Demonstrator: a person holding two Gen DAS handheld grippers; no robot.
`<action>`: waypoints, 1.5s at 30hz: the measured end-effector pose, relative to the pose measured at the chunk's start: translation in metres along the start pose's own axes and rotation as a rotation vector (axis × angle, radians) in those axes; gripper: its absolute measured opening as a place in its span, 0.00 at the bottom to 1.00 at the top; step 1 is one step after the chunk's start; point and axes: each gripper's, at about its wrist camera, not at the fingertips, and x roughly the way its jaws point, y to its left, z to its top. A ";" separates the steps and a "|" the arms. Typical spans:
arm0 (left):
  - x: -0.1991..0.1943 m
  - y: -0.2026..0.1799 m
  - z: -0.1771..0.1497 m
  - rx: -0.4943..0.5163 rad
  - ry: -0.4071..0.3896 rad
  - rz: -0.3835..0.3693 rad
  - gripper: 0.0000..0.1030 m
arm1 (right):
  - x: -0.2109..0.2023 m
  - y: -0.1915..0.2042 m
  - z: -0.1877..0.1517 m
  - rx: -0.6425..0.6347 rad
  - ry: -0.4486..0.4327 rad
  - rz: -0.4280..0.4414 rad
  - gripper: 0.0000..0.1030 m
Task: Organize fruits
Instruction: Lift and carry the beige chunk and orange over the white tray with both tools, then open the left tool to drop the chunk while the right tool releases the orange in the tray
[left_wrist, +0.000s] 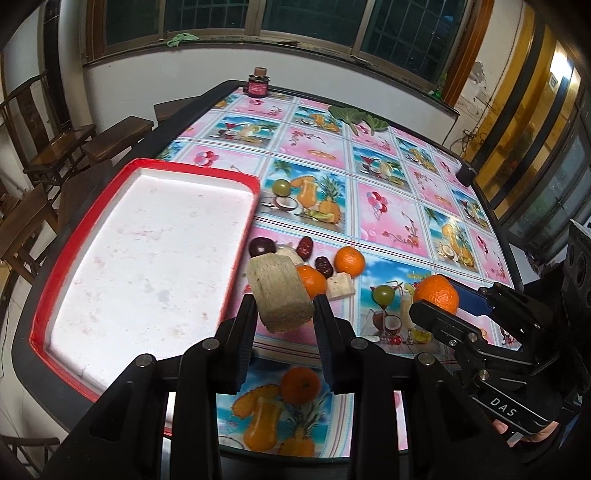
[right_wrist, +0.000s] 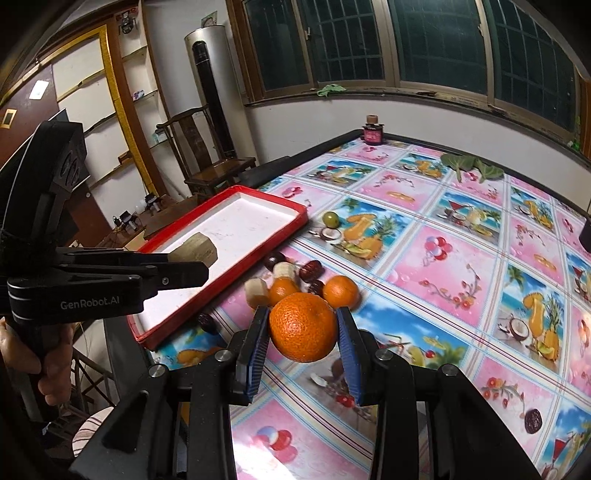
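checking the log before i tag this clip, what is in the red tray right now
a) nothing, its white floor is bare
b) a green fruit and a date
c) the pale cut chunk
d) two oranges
a: the red tray shows only its bare white floor; the pale chunk is clamped in the left gripper in the air, and the loose fruit lies on the tablecloth beside the tray.
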 end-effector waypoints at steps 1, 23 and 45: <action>-0.001 0.002 0.000 -0.004 -0.002 0.002 0.28 | 0.000 0.002 0.001 -0.002 -0.001 0.002 0.35; -0.010 0.040 -0.006 -0.074 -0.017 -0.010 0.24 | 0.012 0.024 0.016 -0.025 0.001 0.034 0.35; 0.072 0.108 0.023 -0.177 0.061 -0.004 0.24 | 0.167 0.041 0.113 0.022 0.150 0.181 0.35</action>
